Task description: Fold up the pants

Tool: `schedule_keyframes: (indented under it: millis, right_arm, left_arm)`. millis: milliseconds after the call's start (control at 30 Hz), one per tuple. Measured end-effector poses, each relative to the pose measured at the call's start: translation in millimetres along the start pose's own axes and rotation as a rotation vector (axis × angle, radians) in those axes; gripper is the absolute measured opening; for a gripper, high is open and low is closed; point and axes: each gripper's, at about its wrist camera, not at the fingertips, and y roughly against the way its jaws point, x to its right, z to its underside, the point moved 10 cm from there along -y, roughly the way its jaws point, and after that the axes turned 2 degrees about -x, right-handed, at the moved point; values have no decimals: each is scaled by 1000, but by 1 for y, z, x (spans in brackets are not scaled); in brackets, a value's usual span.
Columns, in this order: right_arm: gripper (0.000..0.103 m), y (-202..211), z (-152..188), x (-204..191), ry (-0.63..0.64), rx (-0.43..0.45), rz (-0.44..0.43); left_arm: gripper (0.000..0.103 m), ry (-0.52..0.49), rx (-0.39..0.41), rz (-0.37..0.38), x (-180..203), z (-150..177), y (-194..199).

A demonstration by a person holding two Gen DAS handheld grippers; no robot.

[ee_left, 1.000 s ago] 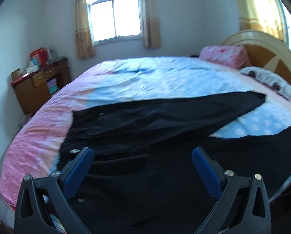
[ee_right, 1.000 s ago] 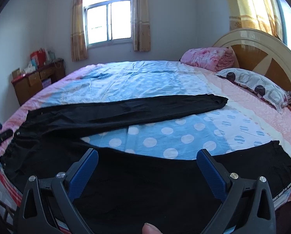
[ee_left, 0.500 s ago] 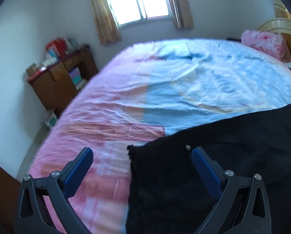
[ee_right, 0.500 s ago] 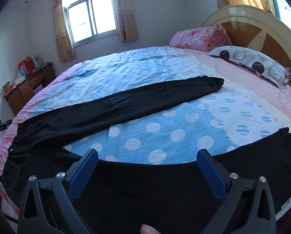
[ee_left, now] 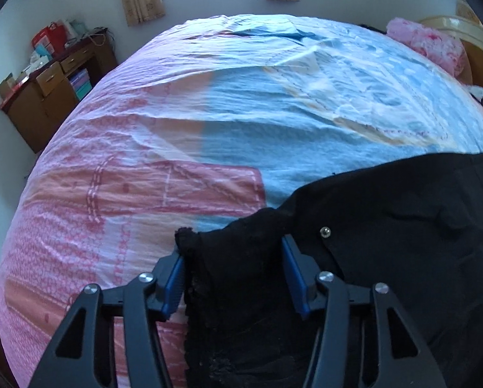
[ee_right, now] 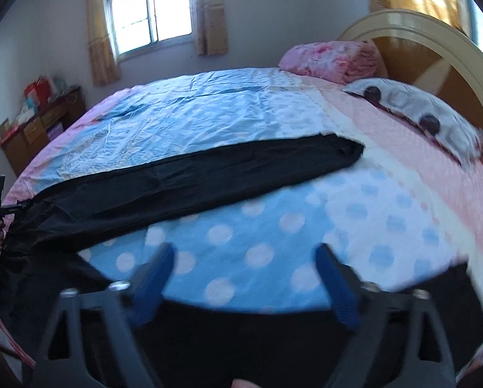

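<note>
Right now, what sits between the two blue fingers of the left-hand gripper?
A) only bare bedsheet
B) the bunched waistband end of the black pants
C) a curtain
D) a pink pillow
B: in the left wrist view, the left gripper has the gathered corner of the black pants between its blue fingers, whose jaws have just been closing, with the pink and blue bedsheet beyond.

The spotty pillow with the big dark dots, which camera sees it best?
The right wrist view. There the spotty pillow lies whole against the headboard, dots plain though a bit blurred. The left wrist view catches only a sliver of it at the right edge.
</note>
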Motion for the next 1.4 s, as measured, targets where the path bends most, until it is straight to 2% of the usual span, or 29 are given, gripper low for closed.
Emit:
schedule_keyframes:
  millis: [133, 200, 267, 333, 400, 500, 600, 767, 800, 900, 933, 1000, 1067, 1167, 1233, 1400]
  right_arm:
    - [73, -32, -56, 54, -27, 0, 52]
    - [73, -53, -76, 78, -82, -26, 38]
    - [73, -85, -97, 102, -131, -84, 9]
    - [73, -114, -115, 124, -165, -116, 23]
    - [73, -149, -130, 143, -230, -173, -14]
    - [73, -182, -154, 163, -209, -167, 41]
    - [73, -216, -168, 176, -247, -199, 23]
    - [72, -262, -168, 184, -253, -292, -11]
    - [70, -270, -167, 182, -246, -303, -26]
    - [42, -287, -159, 172, -216, -353, -46]
    - [29, -292, -155, 172, -198, -373, -17]
    - [23, -292, -157, 171, -189, -361, -18]
    - [5, -285, -162, 175, -206, -348, -9]
    - [4, -257, -172, 176, -198, -299, -11]
    - [4, -230, -179, 174, -187, -256, -32]
    - [4, -133, -189, 175, -154, -110, -117]
  left_arm:
    - [57, 2, -1, 5, 1, -4, -6]
    - [59, 7, 0, 11, -1, -5, -7]
    - [59, 21, 0, 19, -1, -7, -9]
    - [60, 18, 12, 9, 0, -6, -9]
    - [61, 12, 25, 0, 0, -6, -10]
    - [61, 17, 33, 6, -1, -6, -10]
    - [62, 18, 39, 6, -2, -6, -10]
    - [62, 13, 46, 5, -2, -6, -10]
    - [62, 15, 46, 8, -2, -7, -10]
    - [62, 13, 50, 6, -2, -7, -10]
    - [62, 13, 50, 5, -2, -7, -9]
    - [55, 5, 51, 10, 0, -8, -8]
    - [31, -7, 65, 40, 6, -13, -4]
    - [26, -32, 74, 35, 12, -15, 2]
    - [25, -10, 98, 41, 10, -18, 13]
    - [24, 41, 246, 112, 7, -23, 74]
